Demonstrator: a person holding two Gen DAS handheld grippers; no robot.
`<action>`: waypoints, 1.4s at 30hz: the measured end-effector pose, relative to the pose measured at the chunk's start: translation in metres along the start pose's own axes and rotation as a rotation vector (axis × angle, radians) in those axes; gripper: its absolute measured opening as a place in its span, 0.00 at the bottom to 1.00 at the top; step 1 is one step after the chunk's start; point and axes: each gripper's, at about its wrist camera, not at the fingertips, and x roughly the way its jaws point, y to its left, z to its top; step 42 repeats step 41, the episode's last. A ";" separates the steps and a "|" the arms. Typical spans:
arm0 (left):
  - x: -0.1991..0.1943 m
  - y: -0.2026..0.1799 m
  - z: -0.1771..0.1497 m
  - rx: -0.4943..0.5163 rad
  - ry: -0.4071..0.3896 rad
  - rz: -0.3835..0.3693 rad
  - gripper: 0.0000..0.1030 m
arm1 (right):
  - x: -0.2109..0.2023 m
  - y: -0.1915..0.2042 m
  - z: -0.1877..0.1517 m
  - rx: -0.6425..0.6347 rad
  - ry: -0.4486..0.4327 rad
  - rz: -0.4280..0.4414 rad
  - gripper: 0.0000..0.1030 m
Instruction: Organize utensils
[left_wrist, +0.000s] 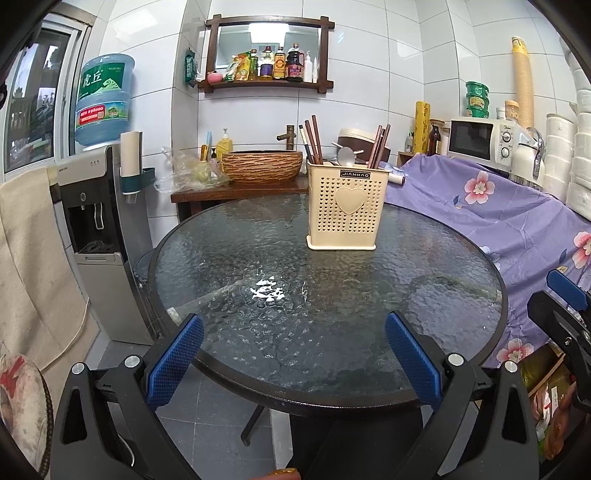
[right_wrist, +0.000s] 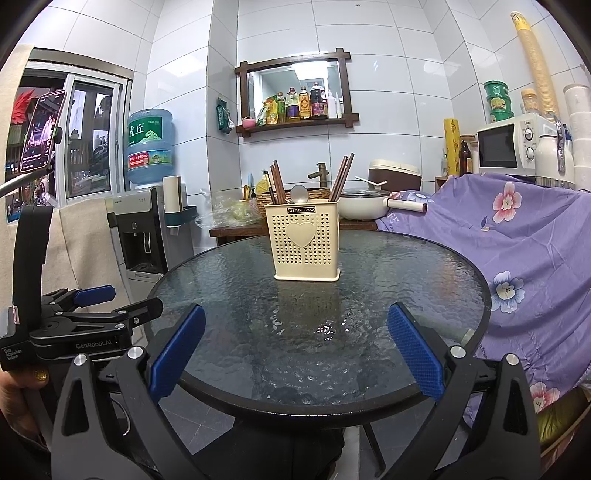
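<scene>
Both tongs, left (left_wrist: 293, 354) and right (right_wrist: 295, 347), hang spread and empty over the glass worktop (left_wrist: 221, 258), well short of the cream utensil holder (left_wrist: 347, 206) with its chopsticks (left_wrist: 313, 140) and spoon (left_wrist: 346, 156). A clumsy pull could tip the light holder; its compartments and the utensils' lower ends stay hidden.

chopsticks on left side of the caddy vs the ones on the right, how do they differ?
The left chopsticks lean left, tips fanning toward the caddy's left edge; the right chopsticks lean right. The left bundle looks looser, with a darker, shorter piece among it; the right bundle sits tighter. Both are brown, stand handle-up in the caddy, and flank a metal spoon.
</scene>
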 end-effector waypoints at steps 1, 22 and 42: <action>0.000 0.000 0.000 0.002 0.001 0.000 0.94 | 0.001 -0.001 0.000 0.000 0.001 0.000 0.94; -0.001 0.000 0.000 0.003 0.005 0.003 0.94 | 0.002 -0.002 -0.002 -0.002 0.008 -0.001 0.94; -0.002 0.001 0.000 -0.007 0.006 0.016 0.94 | 0.004 -0.004 -0.007 0.000 0.013 -0.001 0.94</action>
